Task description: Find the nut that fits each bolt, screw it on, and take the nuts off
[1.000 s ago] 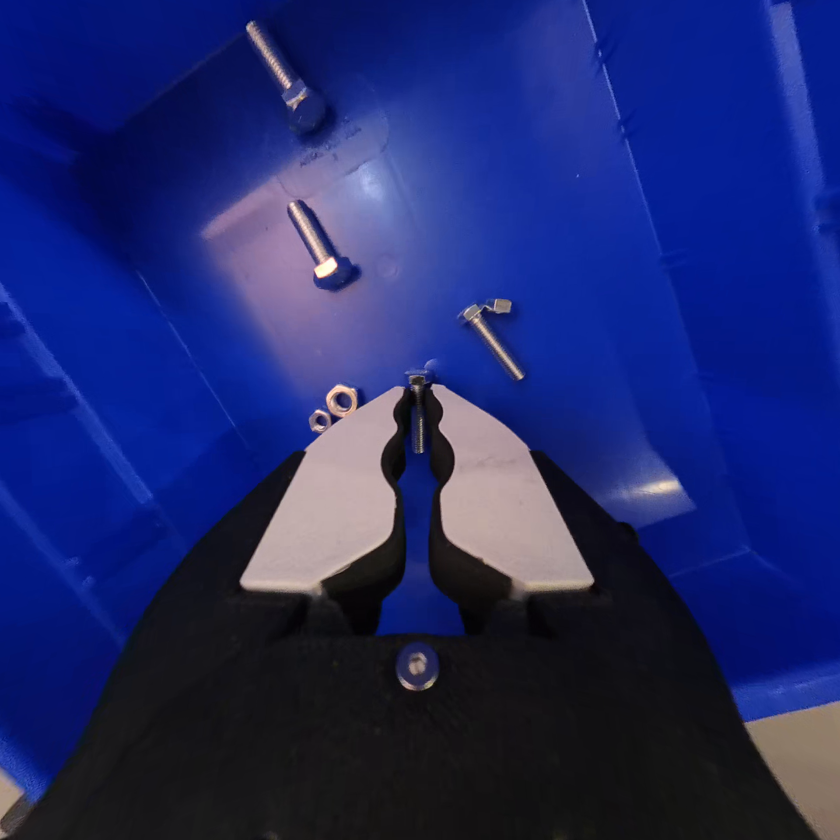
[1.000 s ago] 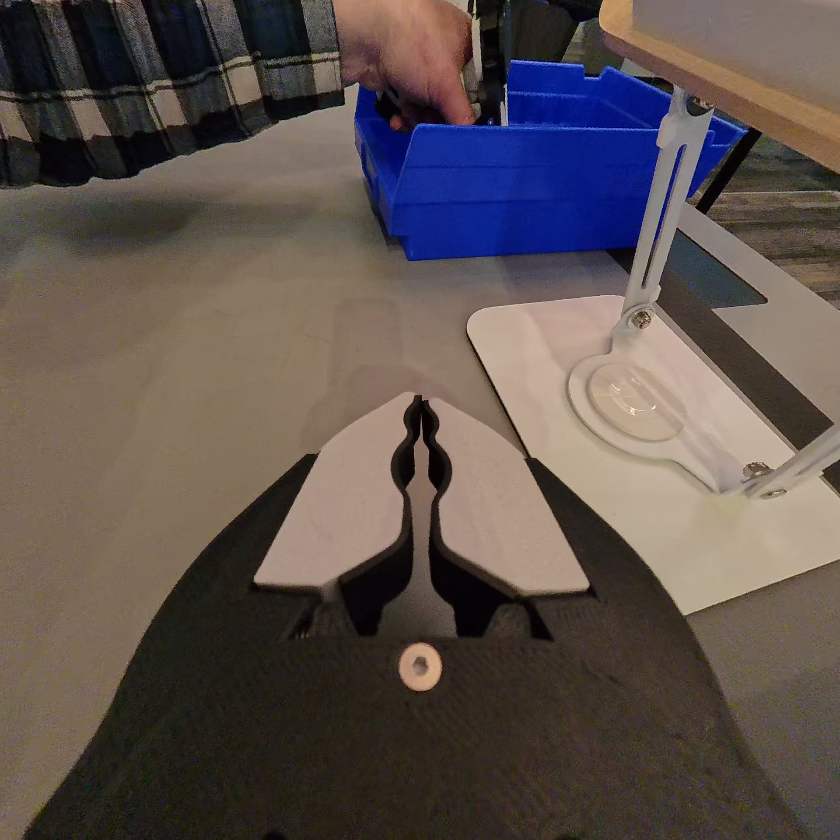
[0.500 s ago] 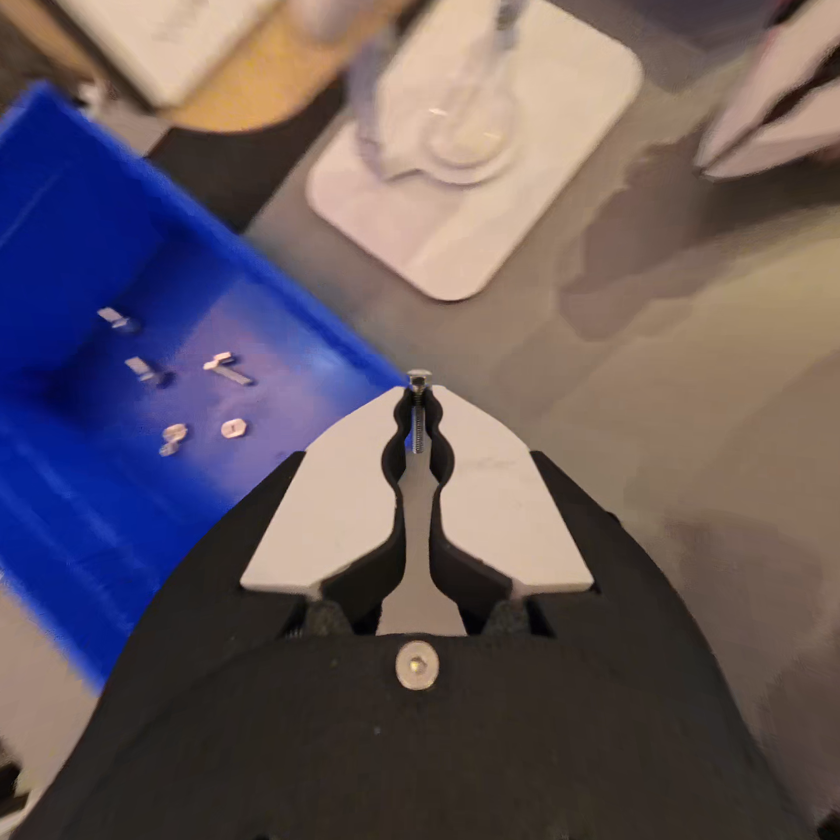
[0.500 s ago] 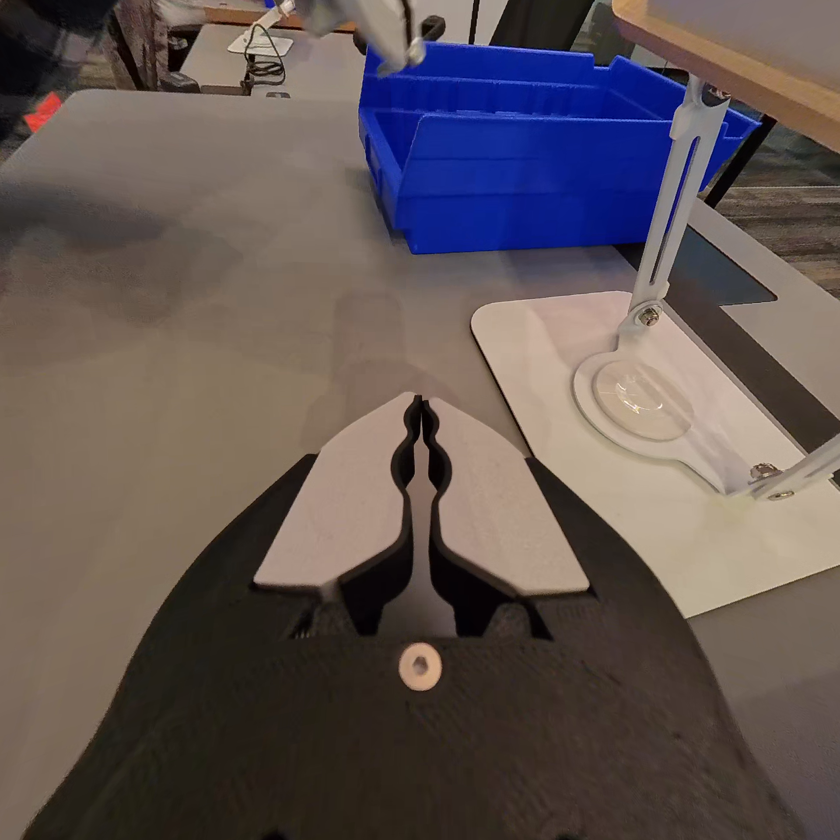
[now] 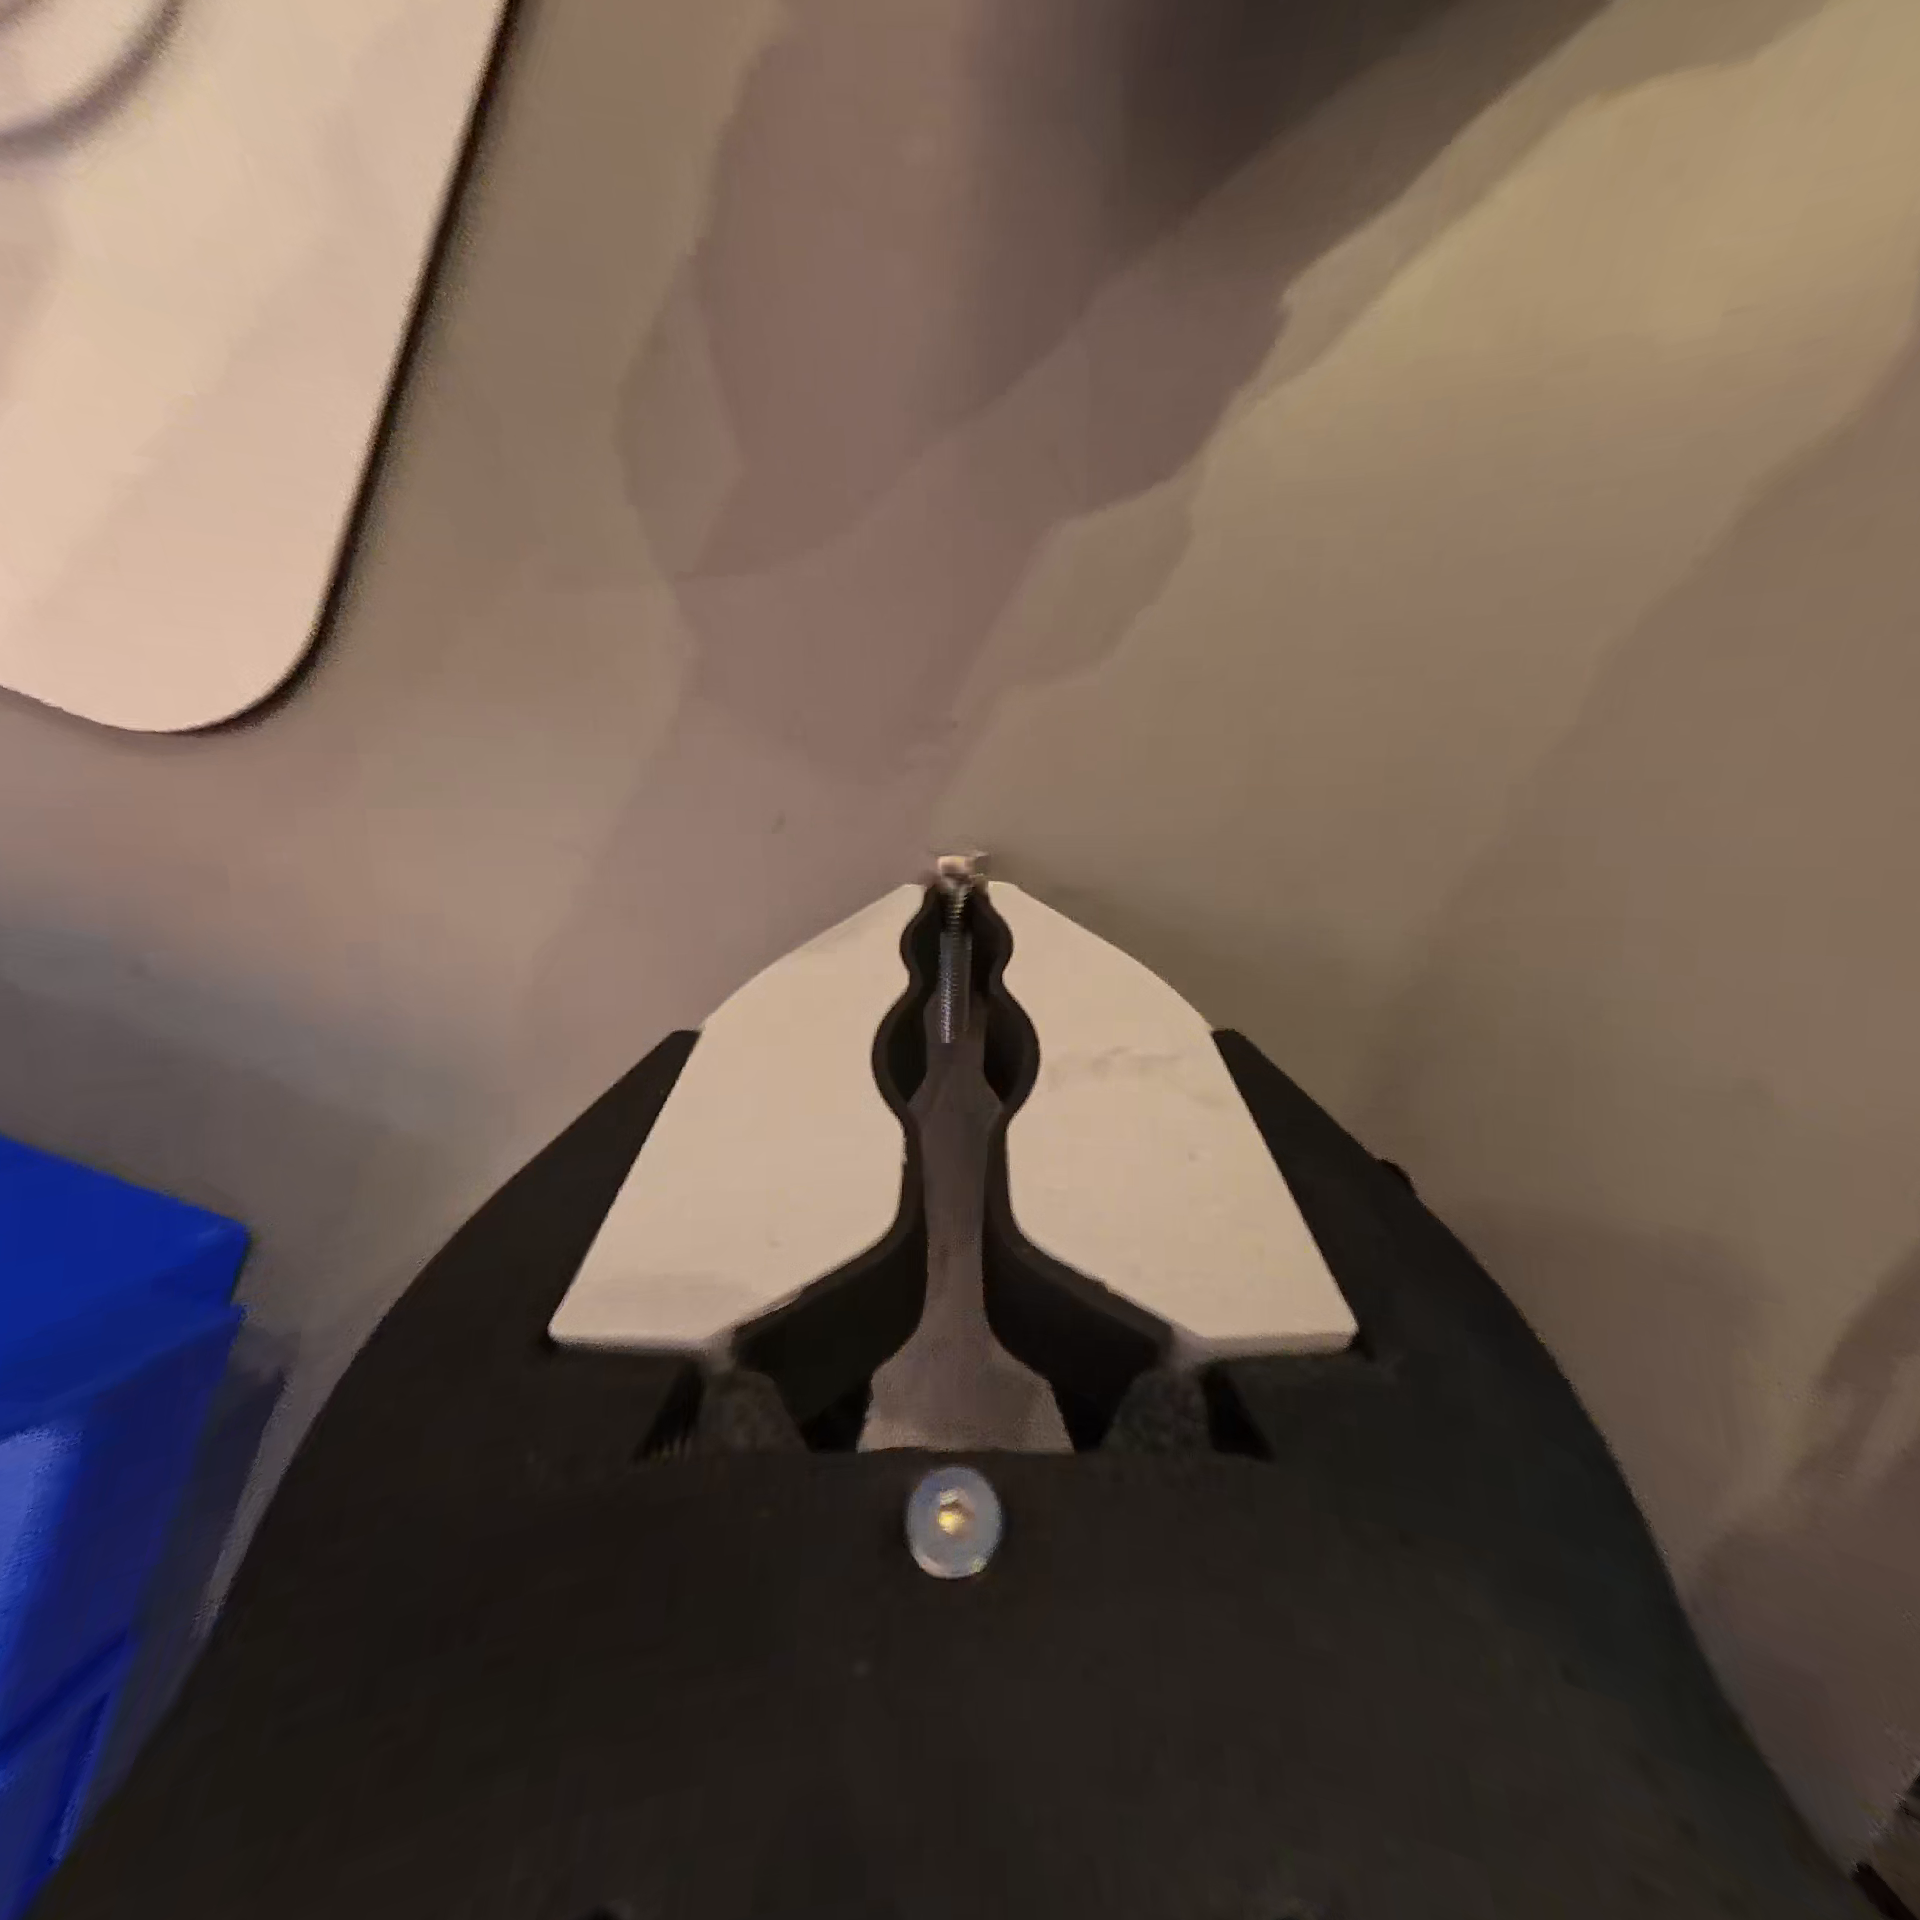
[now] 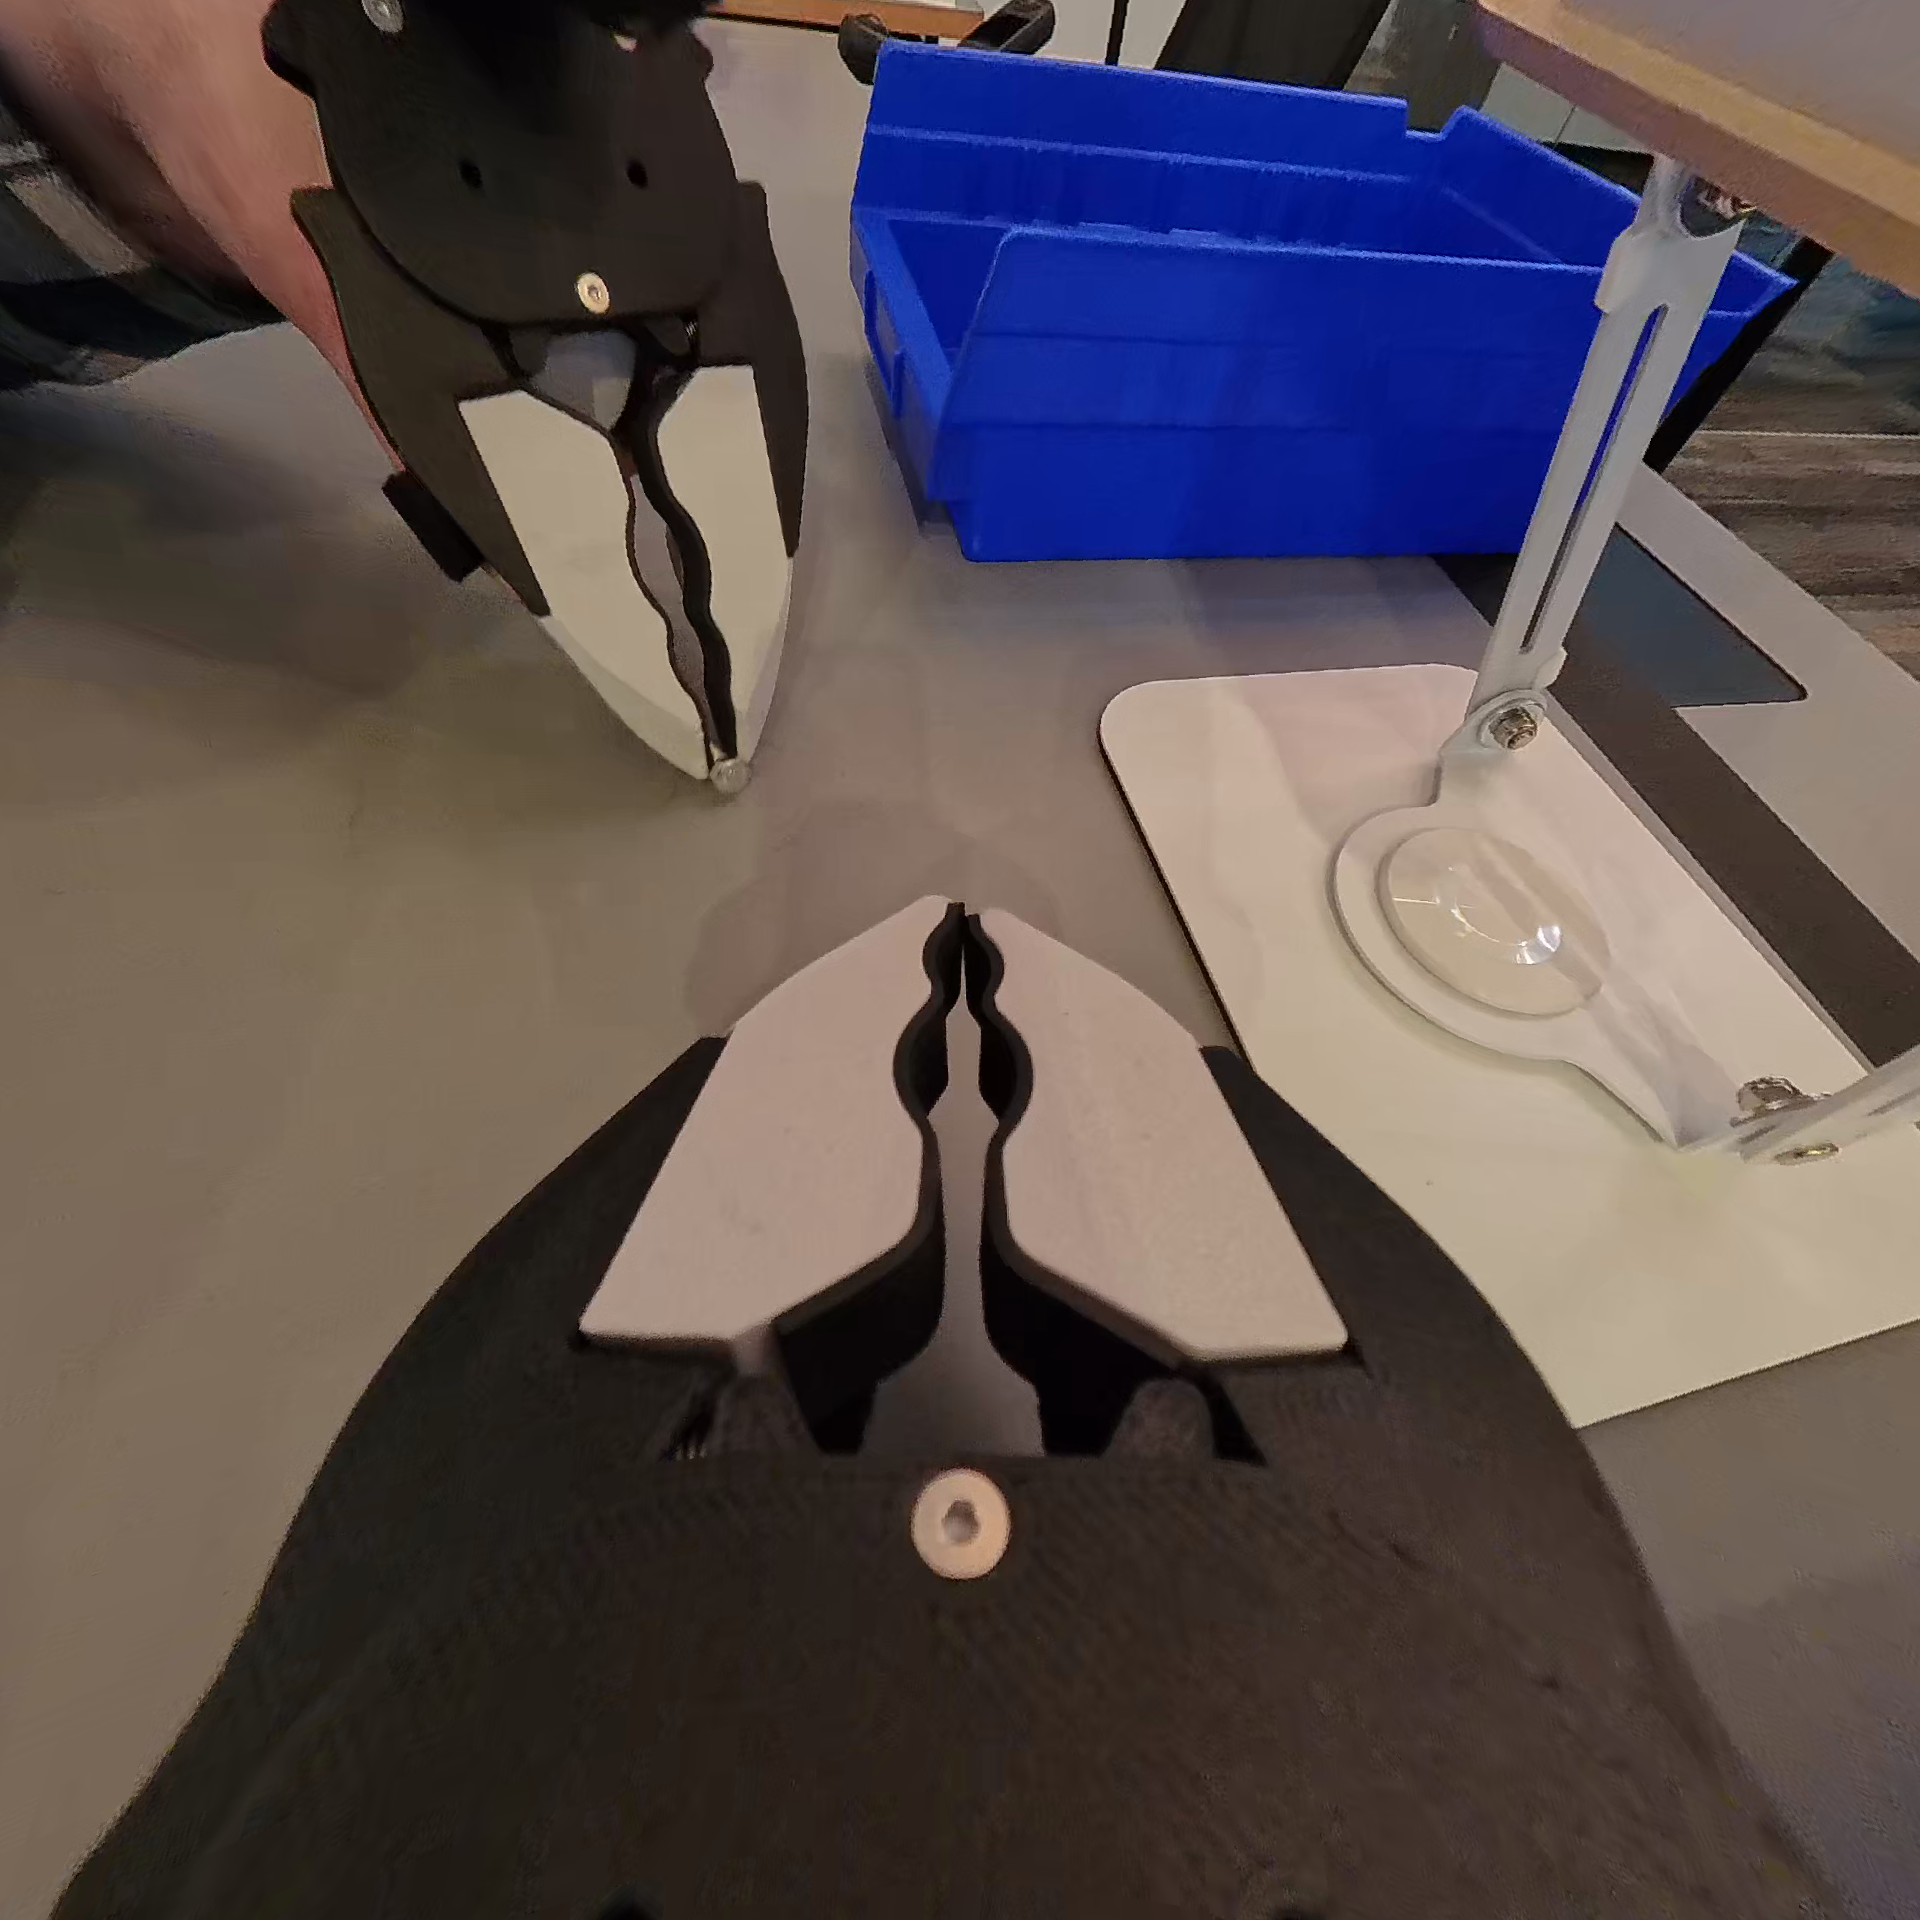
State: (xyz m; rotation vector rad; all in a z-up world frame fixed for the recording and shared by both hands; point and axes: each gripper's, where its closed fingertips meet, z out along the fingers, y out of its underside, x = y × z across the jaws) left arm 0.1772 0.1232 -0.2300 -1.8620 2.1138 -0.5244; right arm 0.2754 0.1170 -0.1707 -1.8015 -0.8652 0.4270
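Left wrist view: my left tongs (image 5: 961,891) pinch a small silver threaded bolt (image 5: 951,977) above the grey table (image 5: 1455,623), while my right tongs (image 6: 961,920) rest closed, holding nothing.

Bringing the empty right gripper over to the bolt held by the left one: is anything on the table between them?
Nothing visible. Only bare grey table lies between the right gripper and the bolt in the left gripper.
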